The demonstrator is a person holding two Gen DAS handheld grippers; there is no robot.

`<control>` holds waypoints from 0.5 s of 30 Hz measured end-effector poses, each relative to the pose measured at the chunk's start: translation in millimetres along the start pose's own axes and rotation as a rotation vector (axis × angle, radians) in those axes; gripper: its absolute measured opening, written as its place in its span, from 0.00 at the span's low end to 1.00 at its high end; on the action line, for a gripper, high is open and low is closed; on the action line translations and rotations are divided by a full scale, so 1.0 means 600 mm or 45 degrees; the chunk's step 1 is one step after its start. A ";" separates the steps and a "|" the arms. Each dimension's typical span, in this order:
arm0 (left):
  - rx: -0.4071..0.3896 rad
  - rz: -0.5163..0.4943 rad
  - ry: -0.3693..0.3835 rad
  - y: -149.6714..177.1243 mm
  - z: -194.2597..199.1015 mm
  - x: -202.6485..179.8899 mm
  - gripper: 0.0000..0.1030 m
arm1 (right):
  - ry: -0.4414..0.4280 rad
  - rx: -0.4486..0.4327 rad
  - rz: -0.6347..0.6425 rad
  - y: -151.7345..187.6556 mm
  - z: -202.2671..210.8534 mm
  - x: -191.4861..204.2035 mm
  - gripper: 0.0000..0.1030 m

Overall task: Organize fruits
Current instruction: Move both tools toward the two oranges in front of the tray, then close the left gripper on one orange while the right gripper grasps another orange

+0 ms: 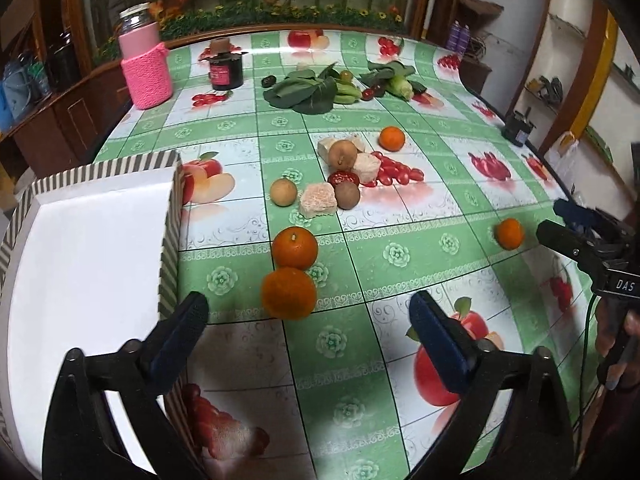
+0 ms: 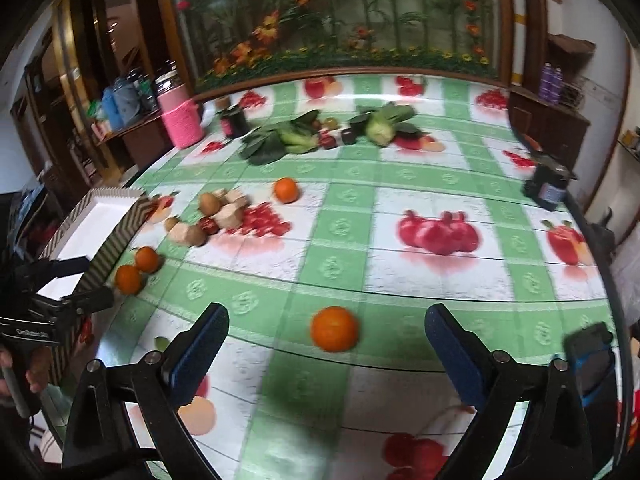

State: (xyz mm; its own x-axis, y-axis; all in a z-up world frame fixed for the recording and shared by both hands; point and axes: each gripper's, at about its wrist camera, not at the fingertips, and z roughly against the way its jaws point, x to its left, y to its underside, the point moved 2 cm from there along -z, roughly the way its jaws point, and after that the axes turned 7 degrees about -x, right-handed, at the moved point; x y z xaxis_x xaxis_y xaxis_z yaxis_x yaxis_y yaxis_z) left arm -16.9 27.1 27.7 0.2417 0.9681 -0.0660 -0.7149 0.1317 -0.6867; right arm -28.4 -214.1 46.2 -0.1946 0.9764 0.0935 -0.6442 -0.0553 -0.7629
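Two oranges [image 1: 289,293] [image 1: 295,247] lie touching just ahead of my open, empty left gripper [image 1: 308,312]; the nearer one sits between the fingertips' line. A white box with striped sides [image 1: 92,240] stands at the left. A lone orange [image 2: 334,328] lies just ahead of my open, empty right gripper [image 2: 326,334]; it also shows in the left wrist view [image 1: 510,233]. Another orange [image 1: 391,138] lies farther back. Brown round fruits [image 1: 343,154] [image 1: 283,191] [image 1: 347,195], a red date [image 1: 343,178] and pale cubes [image 1: 317,199] cluster mid-table.
Leafy greens [image 1: 308,90], a pink jar [image 1: 145,68] and a dark can [image 1: 227,70] stand at the back. A dark small device [image 2: 549,188] sits near the right edge. The tablecloth [image 1: 400,256] bears printed fruit pictures. The right gripper shows in the left wrist view [image 1: 560,224].
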 end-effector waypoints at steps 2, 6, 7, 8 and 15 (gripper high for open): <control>0.013 -0.019 0.007 0.001 -0.008 -0.003 0.90 | -0.014 0.008 0.022 0.003 -0.005 0.011 0.91; 0.041 -0.010 -0.001 0.003 -0.025 0.004 0.73 | 0.003 0.003 0.062 0.006 -0.002 0.016 0.87; 0.051 -0.004 -0.001 0.004 -0.029 0.006 0.71 | 0.006 0.005 0.056 0.005 -0.001 0.012 0.87; 0.055 -0.003 -0.002 0.005 -0.032 0.008 0.70 | 0.005 0.008 0.045 0.005 0.000 0.006 0.86; 0.061 -0.011 -0.020 0.007 -0.036 0.004 0.70 | 0.009 0.067 0.042 0.026 -0.006 -0.015 0.86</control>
State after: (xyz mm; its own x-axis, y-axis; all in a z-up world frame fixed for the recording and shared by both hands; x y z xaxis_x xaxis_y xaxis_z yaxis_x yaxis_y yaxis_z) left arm -5.0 25.6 8.7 0.2378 0.9701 -0.0482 -0.7434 0.1499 -0.6518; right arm -34.3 -223.0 31.0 -0.2112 0.9754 0.0638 -0.6755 -0.0985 -0.7307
